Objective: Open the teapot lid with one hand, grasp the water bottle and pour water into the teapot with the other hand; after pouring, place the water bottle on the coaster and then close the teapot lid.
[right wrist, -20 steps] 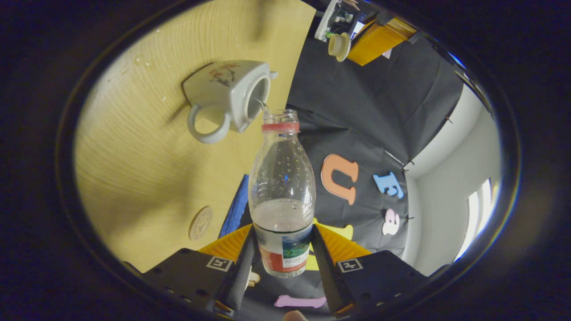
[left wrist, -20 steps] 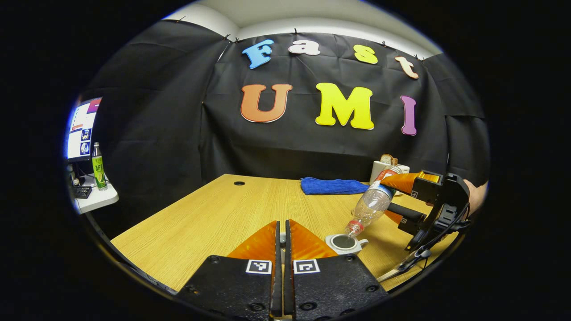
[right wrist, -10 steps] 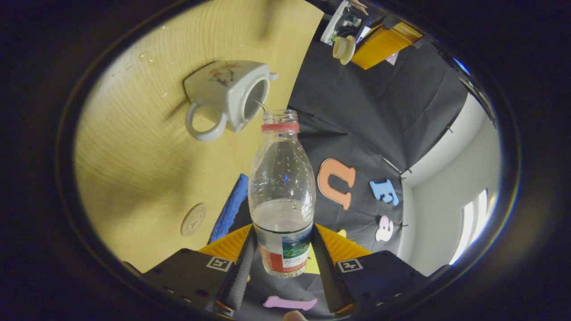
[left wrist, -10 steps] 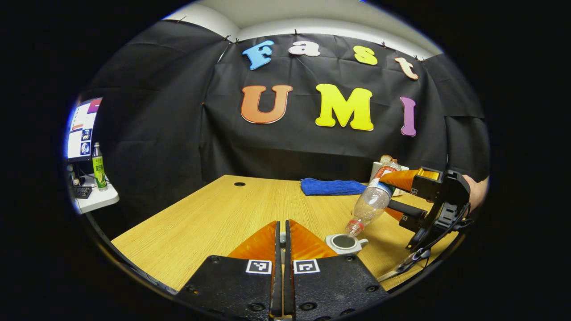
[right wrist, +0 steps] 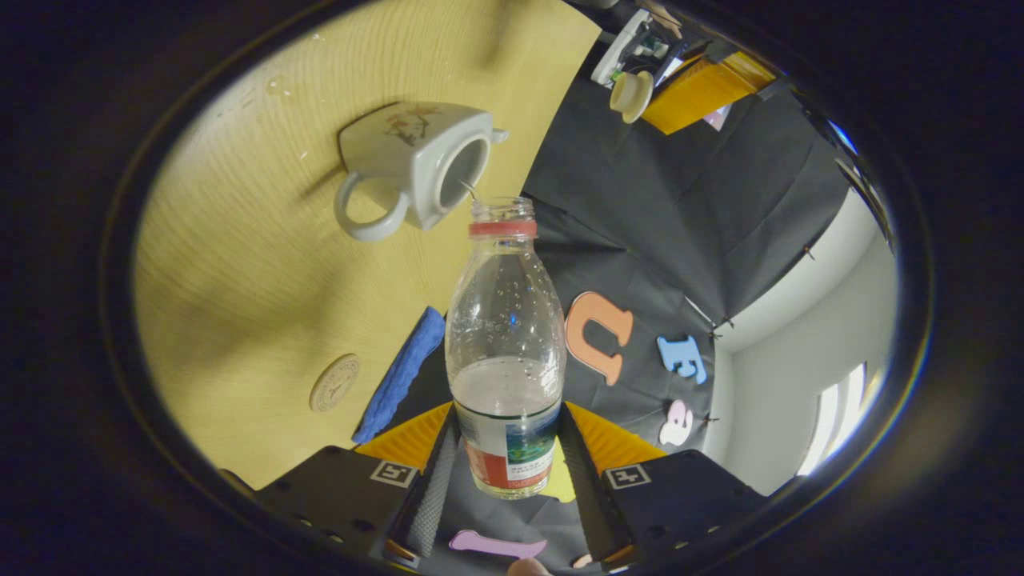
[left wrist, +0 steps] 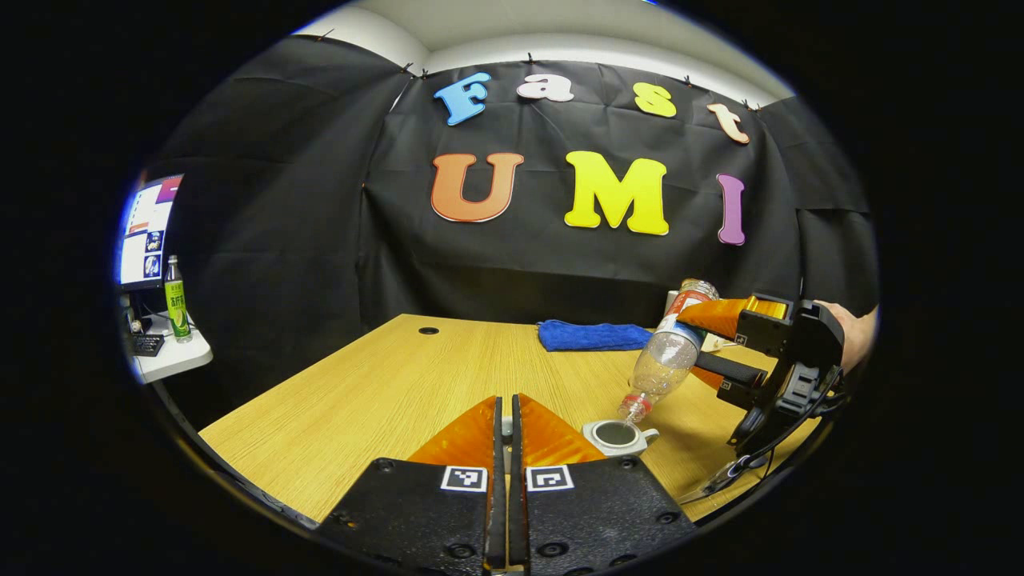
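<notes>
**Water bottle tipped over the open teapot, stream thinning as the bottle lifts**

In the right gripper view, the right gripper (right wrist: 506, 448) has its jaws clenched on the labelled lower body of the water bottle (right wrist: 506, 336), one finger pressing each side. The bottle is uncapped and tipped mouth-down. Its neck points to 12 o'clock in this view, and a thin thread of water runs from the mouth into the opening of the teapot (right wrist: 416, 156), at about 11 o'clock from the neck. A little water remains at the label end. The teapot stands lidless on the tabletop (right wrist: 264, 280). The round coaster (right wrist: 334, 383) lies bare at about 8 o'clock from the bottle, just beside a blue cloth (right wrist: 398, 374).

In the left gripper view, the left gripper (left wrist: 503, 424) holds its jaws nearly closed on a small pale piece that is hard to make out. The right gripper view shows that gripper far off at 1 o'clock, gripping the teapot lid (right wrist: 631, 94) in the air, well away from the pot.

Compared with a second ago, the bottle mouth sits slightly higher and farther from the teapot rim, and the scene has rotated a little around the bottle. This suggests pouring is ending. Righting the bottle and carrying it to the coaster likely comes next, then the lid goes back.
</notes>
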`<state>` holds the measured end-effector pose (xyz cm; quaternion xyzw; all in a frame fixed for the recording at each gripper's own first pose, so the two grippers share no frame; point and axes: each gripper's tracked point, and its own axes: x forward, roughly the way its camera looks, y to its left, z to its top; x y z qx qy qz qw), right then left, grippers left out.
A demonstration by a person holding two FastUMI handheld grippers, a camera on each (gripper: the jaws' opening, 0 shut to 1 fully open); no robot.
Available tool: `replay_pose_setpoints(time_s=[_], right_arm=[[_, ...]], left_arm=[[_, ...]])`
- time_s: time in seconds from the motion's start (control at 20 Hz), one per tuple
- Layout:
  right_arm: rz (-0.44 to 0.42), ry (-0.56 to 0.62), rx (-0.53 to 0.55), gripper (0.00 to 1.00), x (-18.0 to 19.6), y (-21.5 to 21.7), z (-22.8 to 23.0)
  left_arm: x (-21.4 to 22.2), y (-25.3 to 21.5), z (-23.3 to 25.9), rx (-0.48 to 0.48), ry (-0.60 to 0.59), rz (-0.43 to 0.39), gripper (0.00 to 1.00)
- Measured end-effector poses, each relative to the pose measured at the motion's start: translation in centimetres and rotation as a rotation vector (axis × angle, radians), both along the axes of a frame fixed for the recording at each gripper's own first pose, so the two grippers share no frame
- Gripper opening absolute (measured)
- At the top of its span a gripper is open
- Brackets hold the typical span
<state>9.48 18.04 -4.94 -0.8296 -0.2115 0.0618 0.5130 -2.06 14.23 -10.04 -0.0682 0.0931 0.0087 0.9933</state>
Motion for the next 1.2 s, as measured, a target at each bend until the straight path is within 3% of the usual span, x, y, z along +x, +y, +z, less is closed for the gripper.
replay_pose_setpoints(time_s=[0.75, 1.05, 1.2], right_arm=[[0.044, -0.067, -0.059, 0.70, -0.1, 0.8, 2.1], [0.045, -0.032, -0.006, 0.70, 0.0, 0.7, 2.1], [0.021, 0.041, 0.062, 0.72, 0.7, 0.0, 1.2]], left_arm=[[-0.1, 0.1, 0.0, -0.007, 0.001, 0.002, 0.04], [-0.2, 0.4, -0.1, -0.008, 0.005, 0.013, 0.04], [-0.2, 0.6, -0.1, -0.009, 0.005, 0.019, 0.04]])
